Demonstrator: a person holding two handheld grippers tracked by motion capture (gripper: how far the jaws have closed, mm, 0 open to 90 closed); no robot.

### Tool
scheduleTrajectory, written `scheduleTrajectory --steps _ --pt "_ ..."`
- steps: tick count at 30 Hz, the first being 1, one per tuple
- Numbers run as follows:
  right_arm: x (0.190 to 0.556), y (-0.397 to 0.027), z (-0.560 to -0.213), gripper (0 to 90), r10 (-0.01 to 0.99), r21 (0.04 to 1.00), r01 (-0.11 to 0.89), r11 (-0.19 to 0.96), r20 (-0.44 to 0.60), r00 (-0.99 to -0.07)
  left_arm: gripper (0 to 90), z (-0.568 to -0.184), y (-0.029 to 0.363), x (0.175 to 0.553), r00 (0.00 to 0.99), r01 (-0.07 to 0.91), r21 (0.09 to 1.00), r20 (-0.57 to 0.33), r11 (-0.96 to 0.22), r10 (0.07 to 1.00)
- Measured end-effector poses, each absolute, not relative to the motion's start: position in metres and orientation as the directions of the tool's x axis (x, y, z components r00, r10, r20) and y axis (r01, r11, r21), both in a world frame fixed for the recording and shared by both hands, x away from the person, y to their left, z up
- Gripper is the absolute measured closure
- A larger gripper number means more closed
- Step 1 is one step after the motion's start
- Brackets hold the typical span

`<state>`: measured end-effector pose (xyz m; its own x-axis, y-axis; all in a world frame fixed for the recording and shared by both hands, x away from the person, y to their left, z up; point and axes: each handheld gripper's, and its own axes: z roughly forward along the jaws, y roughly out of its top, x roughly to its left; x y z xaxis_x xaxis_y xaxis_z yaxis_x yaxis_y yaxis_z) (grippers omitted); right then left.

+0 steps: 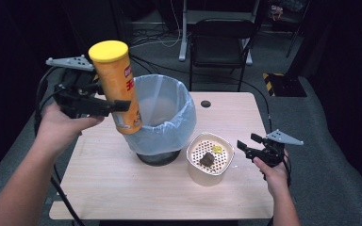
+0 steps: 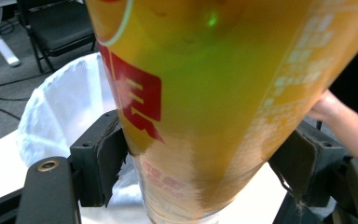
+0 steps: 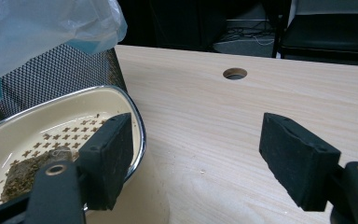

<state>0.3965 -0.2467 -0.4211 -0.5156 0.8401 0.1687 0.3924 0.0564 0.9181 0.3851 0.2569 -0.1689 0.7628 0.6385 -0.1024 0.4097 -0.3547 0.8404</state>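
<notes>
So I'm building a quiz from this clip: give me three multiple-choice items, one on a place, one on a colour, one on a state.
1. Where is the chip can?
A. flat on the table
B. held up beside the lined bin
C. in the strainer bowl

2. What colour is the can's lid?
A. yellow
B. blue
C. white

3. How is the right gripper?
A. shut on the bowl
B. shut on the can
C. open, holding nothing

Key: B, the left gripper holds it aloft; A, seen from above; C, bare table shows between its pads.
</notes>
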Motion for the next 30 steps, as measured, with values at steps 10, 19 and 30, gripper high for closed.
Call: scheduleTrajectory --steps 10,19,30 --pt "0.398 -0.248 -0.423 25.6 0.838 0.918 0.393 0.051 0.174 -0.517 24.0 -0.179 0.223 0.427 0.761 0.402 0.845 -0.093 -0.353 0.642" --pt "0.399 -0.248 -0.424 25.6 0.837 0.914 0.402 0.049 0.182 -0.516 23.9 -0.204 0.207 0.458 0.733 0.397 0.86 -0.087 -0.32 0.675" --pt "0.4 -0.248 -0.426 25.6 0.835 0.912 0.408 0.05 0.186 -0.518 23.9 -0.23 0.194 0.479 0.699 0.428 0.845 -0.084 -0.321 0.71"
